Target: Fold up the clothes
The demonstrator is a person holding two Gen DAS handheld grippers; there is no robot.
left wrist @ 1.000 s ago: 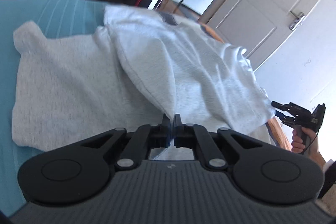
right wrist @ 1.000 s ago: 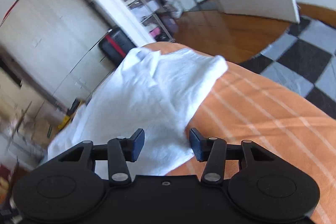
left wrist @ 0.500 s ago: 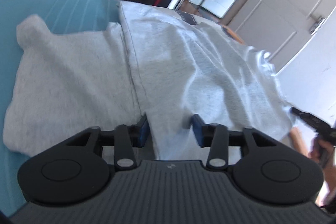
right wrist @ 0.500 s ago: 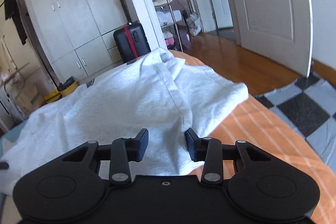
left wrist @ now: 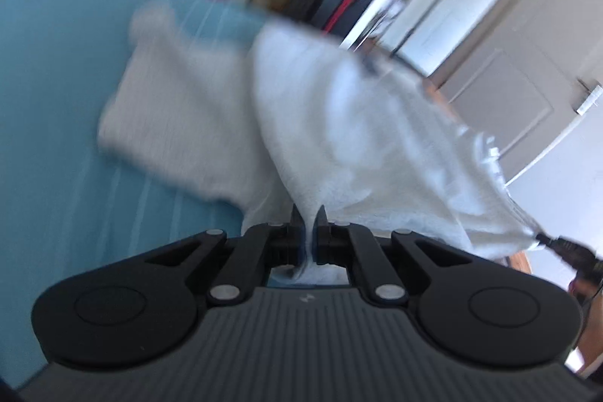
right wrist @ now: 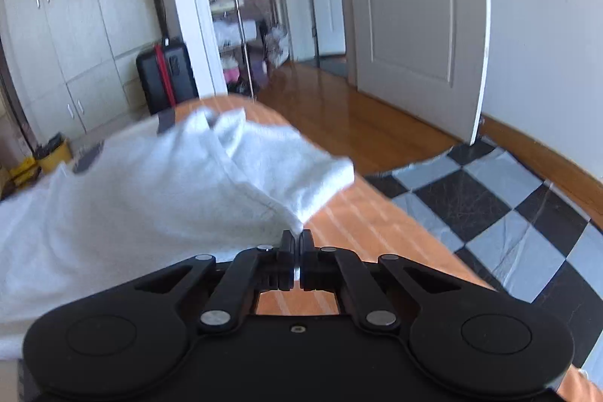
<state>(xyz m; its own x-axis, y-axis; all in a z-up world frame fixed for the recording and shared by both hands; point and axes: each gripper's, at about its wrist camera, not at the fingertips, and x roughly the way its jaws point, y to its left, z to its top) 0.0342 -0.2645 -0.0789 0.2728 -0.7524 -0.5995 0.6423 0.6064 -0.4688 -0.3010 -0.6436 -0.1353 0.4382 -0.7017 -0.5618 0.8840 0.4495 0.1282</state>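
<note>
Both hold the pale grey garment (left wrist: 361, 145), which lies ahead of them on the bed (left wrist: 56, 100): the left hand-held gripper (left wrist: 309, 213) pinches one near corner, the right hand-held gripper (right wrist: 297, 236) the other. The hem stretches taut between them, so the fold likely goes forward, away from both.

One pale grey garment (left wrist: 331, 123) on the bed, and that's the only piece of clothing out here. Two grippers on it: the left gripper (left wrist: 309, 219) and the right gripper (right wrist: 297, 239). One black suitcase (right wrist: 166, 78) with a red stripe by the wardrobe. One yellow bin (right wrist: 54, 157). One white door (right wrist: 414, 25) standing open.
</note>
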